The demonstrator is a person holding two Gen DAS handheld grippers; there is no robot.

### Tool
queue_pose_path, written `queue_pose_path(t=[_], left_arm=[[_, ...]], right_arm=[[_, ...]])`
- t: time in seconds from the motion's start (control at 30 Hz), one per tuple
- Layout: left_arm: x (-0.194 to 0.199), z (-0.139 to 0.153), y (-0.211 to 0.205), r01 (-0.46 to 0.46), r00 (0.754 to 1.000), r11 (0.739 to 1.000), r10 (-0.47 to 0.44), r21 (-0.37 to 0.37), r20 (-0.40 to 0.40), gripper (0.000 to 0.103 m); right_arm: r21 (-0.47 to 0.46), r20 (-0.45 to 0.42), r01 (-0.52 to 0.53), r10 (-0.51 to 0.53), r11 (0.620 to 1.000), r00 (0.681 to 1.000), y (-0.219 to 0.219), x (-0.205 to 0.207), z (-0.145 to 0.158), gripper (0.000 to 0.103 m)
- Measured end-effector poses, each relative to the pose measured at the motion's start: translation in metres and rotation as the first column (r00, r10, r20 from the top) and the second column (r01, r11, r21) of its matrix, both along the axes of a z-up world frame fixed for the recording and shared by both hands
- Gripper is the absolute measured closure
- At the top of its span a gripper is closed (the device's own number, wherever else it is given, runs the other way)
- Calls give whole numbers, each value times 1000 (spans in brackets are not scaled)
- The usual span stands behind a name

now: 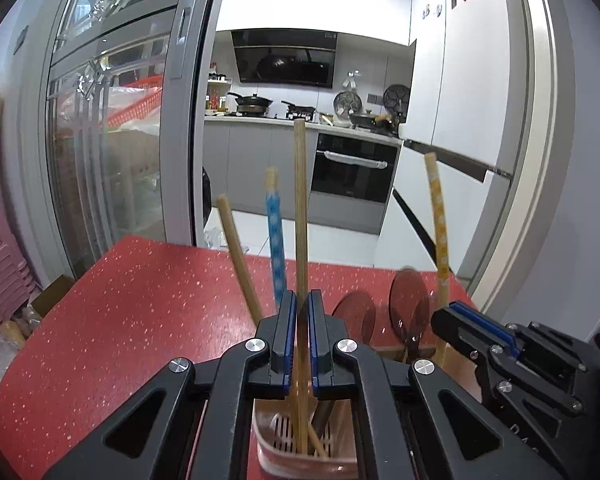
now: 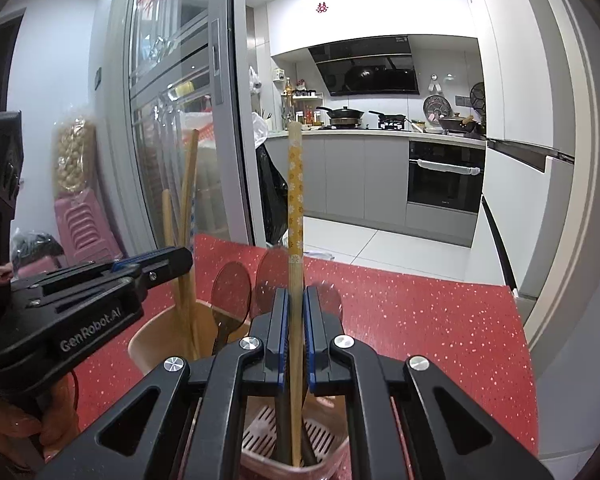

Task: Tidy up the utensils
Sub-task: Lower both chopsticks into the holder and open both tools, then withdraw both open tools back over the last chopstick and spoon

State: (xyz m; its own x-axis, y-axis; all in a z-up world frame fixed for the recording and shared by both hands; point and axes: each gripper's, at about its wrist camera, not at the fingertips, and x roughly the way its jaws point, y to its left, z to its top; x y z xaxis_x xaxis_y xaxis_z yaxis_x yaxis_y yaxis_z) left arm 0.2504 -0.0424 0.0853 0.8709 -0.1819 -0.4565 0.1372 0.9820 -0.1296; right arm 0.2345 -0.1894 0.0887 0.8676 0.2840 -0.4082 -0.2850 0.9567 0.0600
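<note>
A pink slotted utensil holder point(image 1: 300, 440) stands on the red table, right under both grippers; it also shows in the right wrist view point(image 2: 300, 440). My left gripper point(image 1: 302, 308) is shut on a plain bamboo chopstick point(image 1: 300, 200) standing upright in the holder. A second bamboo chopstick point(image 1: 240, 260) and a blue-patterned chopstick point(image 1: 275, 240) lean in it too. My right gripper point(image 2: 296, 304) is shut on a yellow-patterned chopstick point(image 2: 295, 200), upright in the holder. Dark translucent spoons point(image 2: 230, 292) stand beside it. The right gripper shows at the right of the left wrist view point(image 1: 480, 328).
The red speckled table point(image 1: 140, 320) ends at its far edge near a glass sliding door point(image 1: 120, 140). Beyond lies the kitchen with an oven point(image 1: 352, 168). Stacked pink stools point(image 2: 84, 228) and a bag stand on the left. A white fridge point(image 1: 460, 120) is at the right.
</note>
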Motion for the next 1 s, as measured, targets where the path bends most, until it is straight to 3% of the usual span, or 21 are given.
queue_pose_path(t=[0.4, 0.53, 0.8, 1.0], left_arm=[[-6, -11, 2, -2, 996, 999, 5, 44, -85, 71], [-11, -11, 4, -7, 994, 999, 12, 46, -105, 71], [-33, -10, 9, -16, 991, 998, 24, 61, -133, 71], [-57, -23, 12, -10, 981, 996, 27, 94, -190, 71]], right_arm=[[33, -119, 10, -6, 999, 993, -9, 10, -8, 94], [67, -142, 10, -1, 998, 990, -16, 9, -4, 73], [96, -136, 2, 11, 995, 991, -22, -19, 11, 61], [131, -183, 7, 17, 991, 983, -23, -51, 10, 51]])
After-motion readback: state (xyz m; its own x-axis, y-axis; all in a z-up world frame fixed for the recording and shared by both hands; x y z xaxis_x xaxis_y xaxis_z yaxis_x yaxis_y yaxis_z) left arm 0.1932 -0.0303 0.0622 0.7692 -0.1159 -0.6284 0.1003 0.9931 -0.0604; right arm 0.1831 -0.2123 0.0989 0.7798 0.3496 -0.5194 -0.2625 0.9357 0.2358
